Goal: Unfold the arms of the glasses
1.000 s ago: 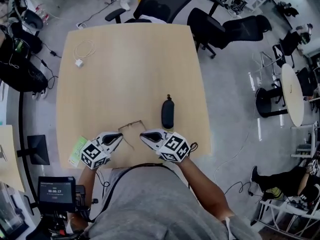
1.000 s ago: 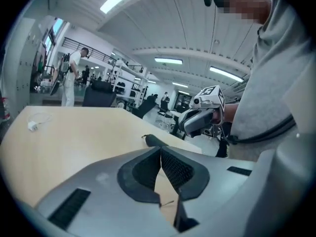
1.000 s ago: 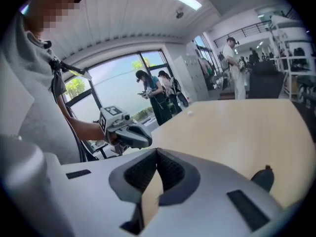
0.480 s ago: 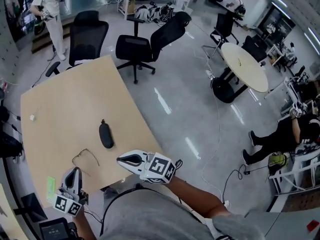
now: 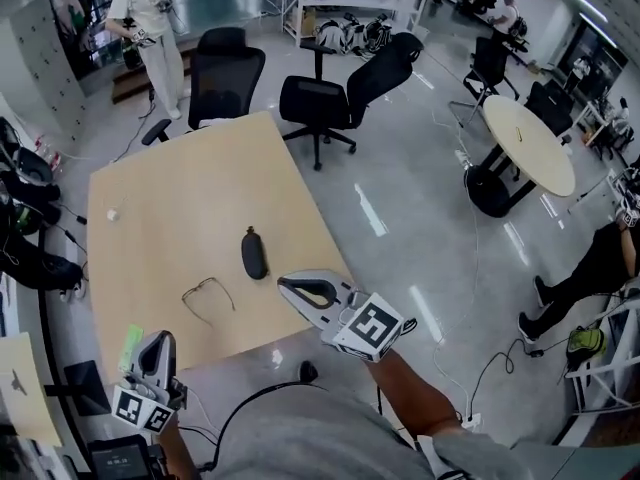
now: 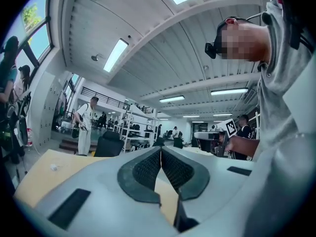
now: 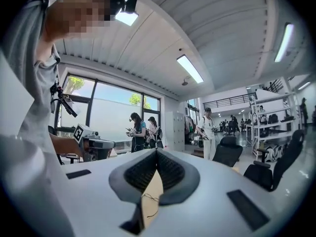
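The thin wire-framed glasses (image 5: 207, 296) lie on the wooden table (image 5: 170, 188) near its front edge, with nothing touching them. A dark glasses case (image 5: 254, 253) lies just beyond them to the right. My right gripper (image 5: 283, 284) is lifted over the table's front right corner, right of the glasses, shut and empty. In the right gripper view its pads meet at the tip (image 7: 156, 152), and the glasses (image 7: 147, 201) show below, through the gap. My left gripper (image 5: 162, 338) hovers at the front left edge, apart from the glasses. It points level with pads together (image 6: 160, 149), holding nothing.
A green card (image 5: 130, 346) lies at the table's front left and a white cable (image 5: 113, 213) at its far left. Office chairs (image 5: 340, 93) stand beyond the table, and a round table (image 5: 530, 143) at the right. A person (image 5: 150, 28) stands at the back.
Both grippers have risen and drawn apart from the glasses, which stay on the table. The head view has swung up toward the room.
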{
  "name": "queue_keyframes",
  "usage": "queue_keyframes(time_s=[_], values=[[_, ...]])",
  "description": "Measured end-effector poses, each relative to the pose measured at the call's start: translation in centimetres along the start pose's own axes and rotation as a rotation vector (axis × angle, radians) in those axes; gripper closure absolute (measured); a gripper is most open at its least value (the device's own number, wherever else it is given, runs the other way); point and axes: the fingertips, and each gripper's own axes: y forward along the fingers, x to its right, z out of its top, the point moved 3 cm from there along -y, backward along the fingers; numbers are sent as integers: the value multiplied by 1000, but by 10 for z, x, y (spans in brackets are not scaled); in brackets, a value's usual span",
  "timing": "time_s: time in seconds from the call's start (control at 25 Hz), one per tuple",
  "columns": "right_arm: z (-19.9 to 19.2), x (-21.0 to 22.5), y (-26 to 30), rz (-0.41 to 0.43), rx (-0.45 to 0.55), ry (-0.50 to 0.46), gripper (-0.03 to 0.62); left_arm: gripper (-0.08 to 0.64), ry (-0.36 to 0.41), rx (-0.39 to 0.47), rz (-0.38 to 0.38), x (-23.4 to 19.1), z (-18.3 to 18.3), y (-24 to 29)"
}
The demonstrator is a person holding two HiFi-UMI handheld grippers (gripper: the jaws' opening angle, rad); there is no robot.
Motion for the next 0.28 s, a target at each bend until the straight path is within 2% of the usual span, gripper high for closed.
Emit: queue_keyframes(time_s=[0.12,0.28], values=[[9,-25,8,-30,16,-35,584,554,13,25,-35,-7,2,-21],[26,-63,14,-110,57,-69,584,554,64,40,-145,-13,15,-41]])
